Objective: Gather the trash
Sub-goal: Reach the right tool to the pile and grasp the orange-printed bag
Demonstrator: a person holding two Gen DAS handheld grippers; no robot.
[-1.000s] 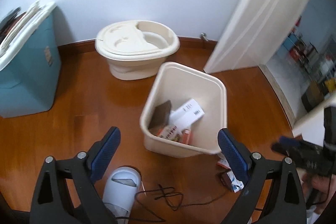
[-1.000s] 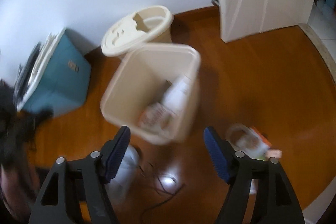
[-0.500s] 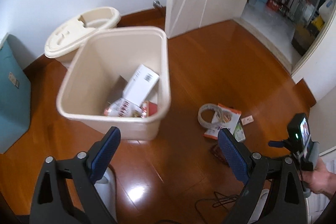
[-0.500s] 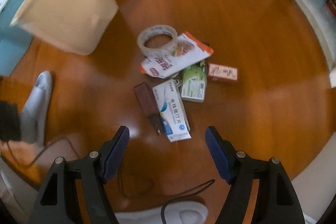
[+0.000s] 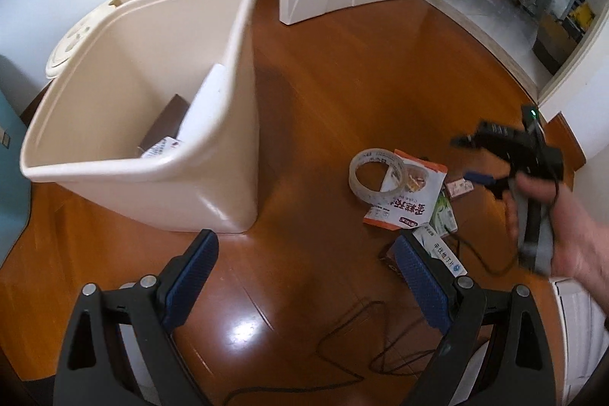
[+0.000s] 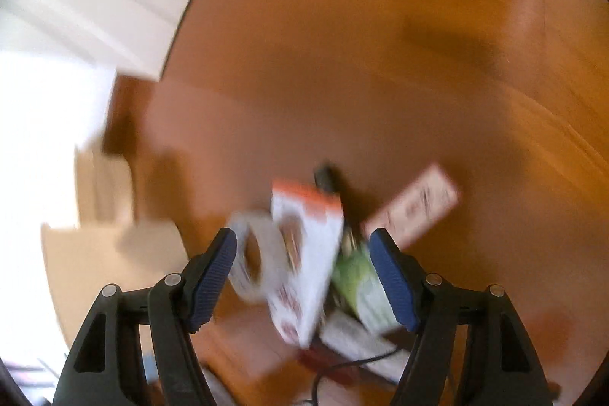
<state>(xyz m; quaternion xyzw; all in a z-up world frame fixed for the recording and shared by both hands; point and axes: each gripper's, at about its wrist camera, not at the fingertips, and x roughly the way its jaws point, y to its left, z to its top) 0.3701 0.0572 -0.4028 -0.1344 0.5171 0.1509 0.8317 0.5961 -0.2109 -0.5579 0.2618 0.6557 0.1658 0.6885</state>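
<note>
**Tools wide above floor litter**

Both tools, left (image 5: pixel 304 276) and right (image 6: pixel 302 273), are seen spread wide and empty. Boxes and a wrapper lie in the cream bin (image 5: pixel 228 124). Beside it on the floor (image 5: pixel 342 82) a tape roll (image 5: pixel 377 174), snack packet (image 5: pixel 409 204) and, seemingly, small cartons are heaped.

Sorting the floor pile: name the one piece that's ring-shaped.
The clear tape roll, lying partly on the orange-edged snack packet; everything else there is flat packets or boxes.
</note>
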